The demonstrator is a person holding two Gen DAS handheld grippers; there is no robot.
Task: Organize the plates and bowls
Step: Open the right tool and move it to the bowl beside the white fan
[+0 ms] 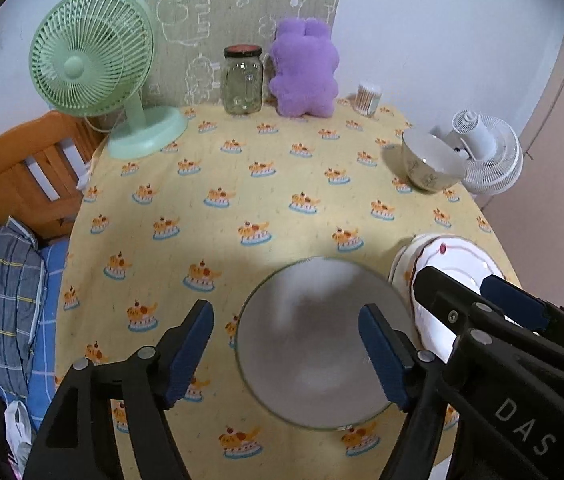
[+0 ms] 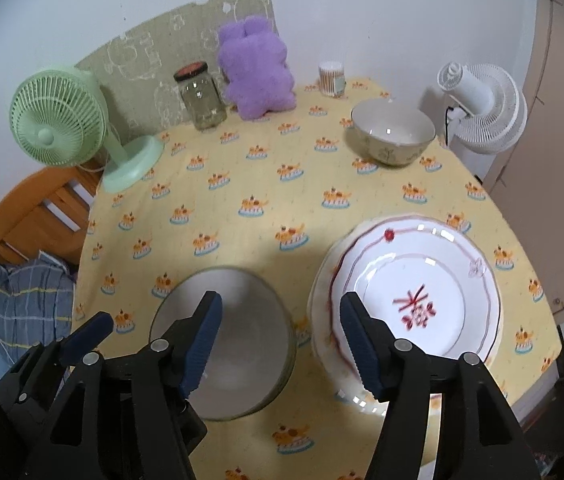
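A wide pale bowl stands near the table's front edge. My left gripper hovers above it, open, its blue pads apart and pressing on nothing. Right of the bowl is a stack of white plates with red trim and a red motif. My right gripper hangs open over the gap between bowl and plates, nothing held. It also shows in the left wrist view over the plates. A second, patterned bowl sits at the far right of the table.
The round table has a yellow printed cloth. Along the back stand a green fan, a glass jar, a purple plush toy and a tub of cotton swabs. A white fan is beyond the right edge, wooden furniture at left.
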